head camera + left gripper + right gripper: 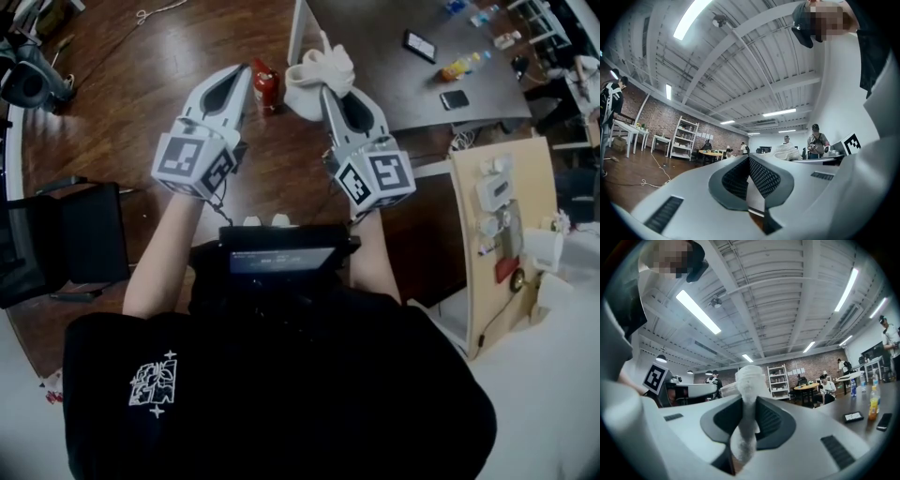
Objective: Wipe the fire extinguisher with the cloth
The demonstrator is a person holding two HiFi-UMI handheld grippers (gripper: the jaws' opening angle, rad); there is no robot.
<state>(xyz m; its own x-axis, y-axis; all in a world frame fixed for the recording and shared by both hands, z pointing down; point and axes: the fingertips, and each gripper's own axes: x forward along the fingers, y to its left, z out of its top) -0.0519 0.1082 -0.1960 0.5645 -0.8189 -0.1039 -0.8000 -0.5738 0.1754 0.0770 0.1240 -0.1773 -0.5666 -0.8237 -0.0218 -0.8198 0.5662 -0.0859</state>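
The right gripper (330,96) is clamped on the white cloth (319,71). Its own view shows the fabric pinched between the two pads, a wad bulging above the tips and a tail hanging below. The left gripper (244,73) is empty, its pads drawn together at the tips with nothing between them. The red fire extinguisher (265,85) stands on the wooden floor (141,103), beside the corner of the grey table (394,84). From the head view it lies between the two gripper tips, but well below them. Neither gripper view shows it, since both look out across the room. The wipe has therefore probably not begun, and the step in hand looks like bringing the cloth down to the cylinder. To do that well, tilt the right gripper downward so that the bulging wad, not the hard jaw tips, meets the red body. Then stroke along the body's length with light pressure. The extinguisher looks small and may tip or slide, so the left gripper could open and steady it near the top.
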